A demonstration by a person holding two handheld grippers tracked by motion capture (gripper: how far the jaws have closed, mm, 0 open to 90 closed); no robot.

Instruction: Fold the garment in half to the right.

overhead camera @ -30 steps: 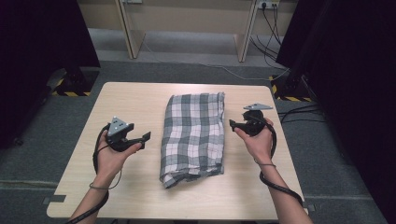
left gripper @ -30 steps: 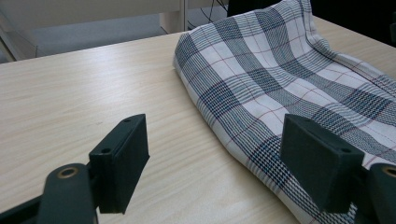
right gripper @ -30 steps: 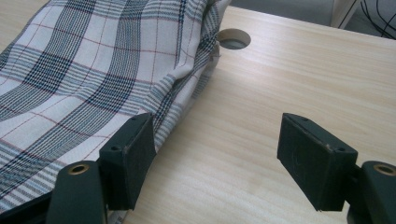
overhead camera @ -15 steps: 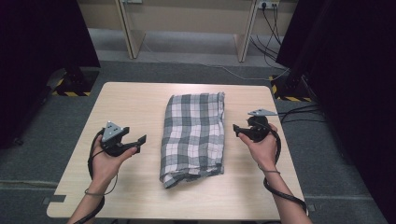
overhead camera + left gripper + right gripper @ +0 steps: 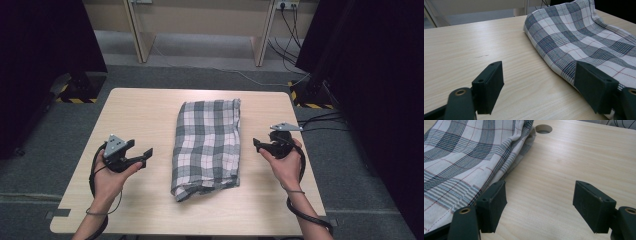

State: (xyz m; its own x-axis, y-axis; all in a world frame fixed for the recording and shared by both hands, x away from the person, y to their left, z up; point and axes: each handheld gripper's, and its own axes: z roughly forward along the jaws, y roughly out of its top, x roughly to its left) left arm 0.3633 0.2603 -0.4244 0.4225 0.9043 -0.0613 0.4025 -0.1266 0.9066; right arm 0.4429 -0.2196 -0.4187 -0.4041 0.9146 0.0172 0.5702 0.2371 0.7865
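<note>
Two grippers flank cloth (image 5: 207, 147), one per side, both near, about equally close. Cloth folded, plaid, mid-table (image 5: 150, 107), long axis running away from person. Room dark at sides, grey floor, cables right. Left gripper (image 5: 146, 152) jaws spread, empty, aimed at cloth's left edge. Right gripper (image 5: 257, 144) jaws spread, empty, beside right edge.

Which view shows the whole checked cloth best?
The high view: the checked cloth lies folded on the table, all its edges in sight. The left gripper view shows one folded edge and part of the top; the right gripper view shows a layered edge close up.
</note>
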